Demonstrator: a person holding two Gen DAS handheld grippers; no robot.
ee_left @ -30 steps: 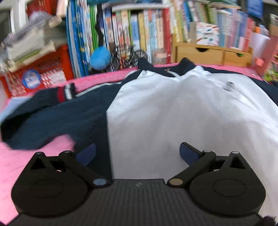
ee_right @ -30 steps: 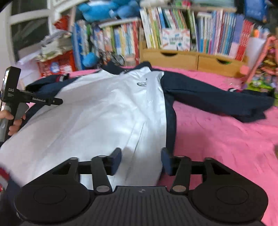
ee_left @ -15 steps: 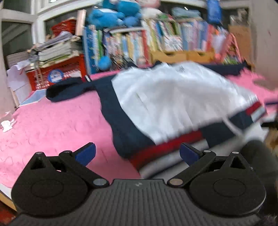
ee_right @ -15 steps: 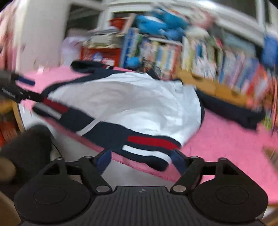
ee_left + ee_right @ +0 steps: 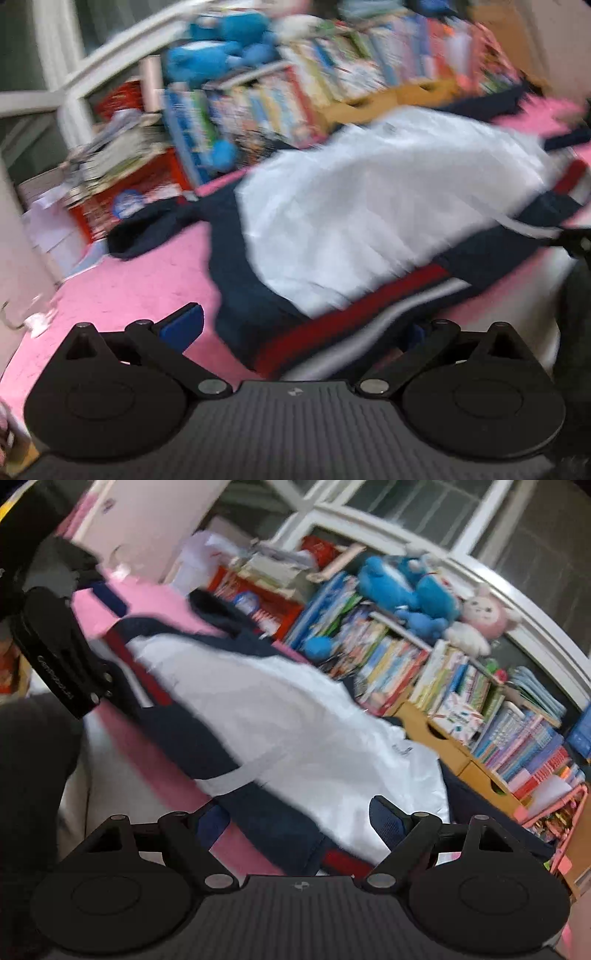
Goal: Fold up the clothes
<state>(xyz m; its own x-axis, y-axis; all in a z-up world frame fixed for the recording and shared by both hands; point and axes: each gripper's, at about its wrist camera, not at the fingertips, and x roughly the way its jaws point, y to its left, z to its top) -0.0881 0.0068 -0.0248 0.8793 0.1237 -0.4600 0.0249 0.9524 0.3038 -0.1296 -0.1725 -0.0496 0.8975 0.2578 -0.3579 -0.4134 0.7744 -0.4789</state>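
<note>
Left claw [image 5: 295, 328] stands released, its blue pads spread wide and low over the pink bed cover [image 5: 122, 295]; the striped hem of the jacket [image 5: 369, 206] lies between the pads, but they do not press on it. It points gently downward toward twelve o'clock, tilted a little so the shelf line slopes up to the right. In this view the jacket's white body fills the middle, its navy side panel running down toward six o'clock, one navy sleeve [image 5: 147, 229] stretched out toward nine o'clock. Behind it, from ten to two o'clock, stands a bookshelf [image 5: 314, 88] with a blue plush toy [image 5: 218, 48] on top. The picture is blurred.

Right claw [image 5: 299, 823] is likewise released, jaws wide, with the jacket's navy and red hem corner [image 5: 288, 834] lying between the pads without being gripped. This claw is rolled strongly, so the bed runs diagonally from ten o'clock down to four o'clock. At nine o'clock in its view the left claw's black body [image 5: 62, 657] shows above a dark trouser leg [image 5: 33, 775]. The bookshelf [image 5: 461, 701] sits at two to three o'clock.
</note>
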